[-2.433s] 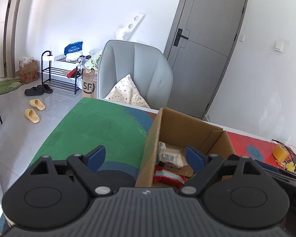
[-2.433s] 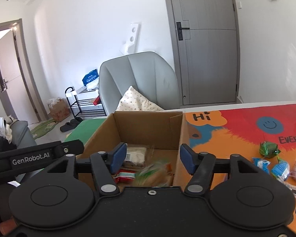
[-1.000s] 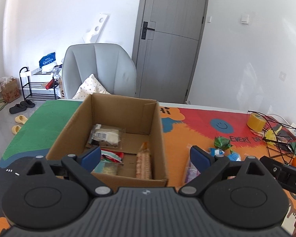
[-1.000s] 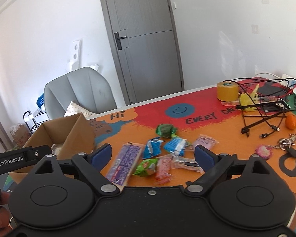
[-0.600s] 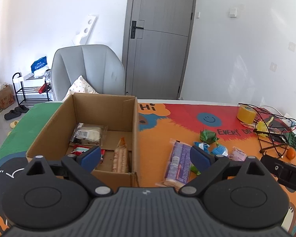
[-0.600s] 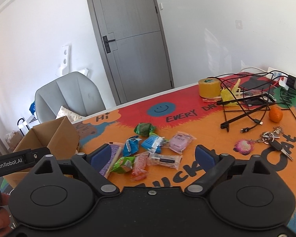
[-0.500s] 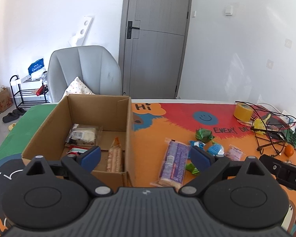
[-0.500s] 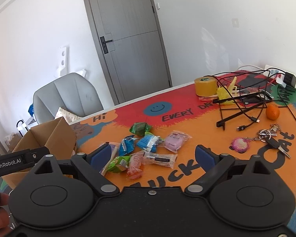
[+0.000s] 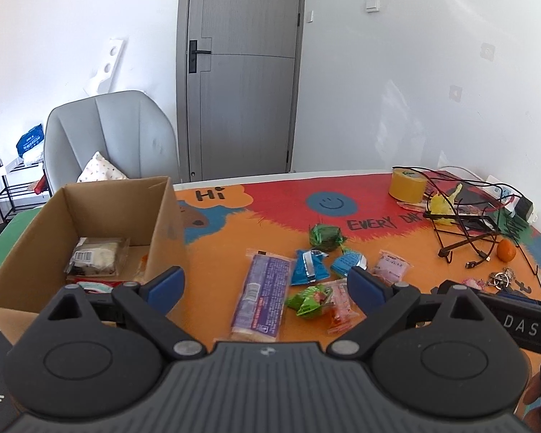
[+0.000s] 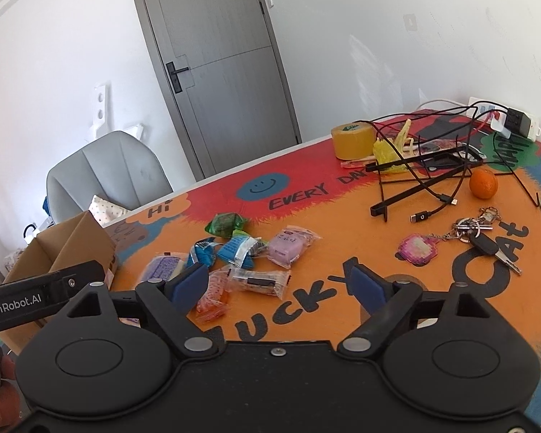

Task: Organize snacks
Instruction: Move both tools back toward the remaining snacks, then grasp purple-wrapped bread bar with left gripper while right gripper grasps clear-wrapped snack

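Observation:
An open cardboard box point(image 9: 90, 202) stands at the left with a white barcoded packet point(image 9: 97, 256) inside. Loose snacks lie on the orange mat: a long purple packet point(image 9: 263, 296), a green wrapped one point(image 9: 324, 234), blue packets point(image 9: 308, 267), a pink packet point(image 10: 290, 245), a clear packet point(image 10: 259, 281) and an orange packet point(image 10: 212, 296). My left gripper point(image 9: 265, 283) hangs open over the purple packet, holding nothing. My right gripper point(image 10: 279, 285) is above the clear and orange packets; its jaws are closing and press on nothing.
At the right of the mat are a yellow tape roll point(image 10: 353, 140), a black wire stand with cables point(image 10: 414, 180), an orange fruit point(image 10: 483, 184) and keys point(image 10: 479, 234). A grey chair point(image 9: 108, 133) stands behind the box.
Both views have swung right, from the box to the snack pile. The box now sits at the left edge. The right jaws stand a little narrower.

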The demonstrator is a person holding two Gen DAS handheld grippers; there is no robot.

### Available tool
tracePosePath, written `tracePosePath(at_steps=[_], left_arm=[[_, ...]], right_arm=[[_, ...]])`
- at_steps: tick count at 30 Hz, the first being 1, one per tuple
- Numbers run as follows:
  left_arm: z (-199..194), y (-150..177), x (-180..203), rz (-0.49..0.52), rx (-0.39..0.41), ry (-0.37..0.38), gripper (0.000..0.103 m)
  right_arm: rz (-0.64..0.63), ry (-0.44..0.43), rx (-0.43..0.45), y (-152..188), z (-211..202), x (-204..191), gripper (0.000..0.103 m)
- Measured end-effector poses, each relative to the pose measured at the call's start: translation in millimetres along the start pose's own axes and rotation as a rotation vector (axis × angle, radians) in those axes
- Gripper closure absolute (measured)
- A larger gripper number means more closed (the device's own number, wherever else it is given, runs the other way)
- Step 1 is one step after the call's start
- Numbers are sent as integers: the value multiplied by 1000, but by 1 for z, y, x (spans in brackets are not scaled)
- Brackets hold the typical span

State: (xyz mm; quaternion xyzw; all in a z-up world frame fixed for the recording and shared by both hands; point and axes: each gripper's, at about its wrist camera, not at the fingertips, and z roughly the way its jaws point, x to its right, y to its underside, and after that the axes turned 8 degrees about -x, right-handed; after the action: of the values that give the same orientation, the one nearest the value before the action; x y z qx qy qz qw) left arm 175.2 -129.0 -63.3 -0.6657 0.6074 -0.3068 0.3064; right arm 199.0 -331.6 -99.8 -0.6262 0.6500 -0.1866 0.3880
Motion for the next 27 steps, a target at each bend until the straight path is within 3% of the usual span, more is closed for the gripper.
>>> tracePosePath(at_steps=[9, 17, 27], left_arm=[[25, 2, 7, 2, -35, 22, 13], [50, 7, 4, -23, -95, 31, 35], [73, 11, -12, -56, -130, -6, 40]], right_arm=[[3, 16, -33, -1, 15, 2, 21], [-2, 26, -52, -1, 27, 2, 22], [-12, 28, -85, 0, 43, -3, 22]])
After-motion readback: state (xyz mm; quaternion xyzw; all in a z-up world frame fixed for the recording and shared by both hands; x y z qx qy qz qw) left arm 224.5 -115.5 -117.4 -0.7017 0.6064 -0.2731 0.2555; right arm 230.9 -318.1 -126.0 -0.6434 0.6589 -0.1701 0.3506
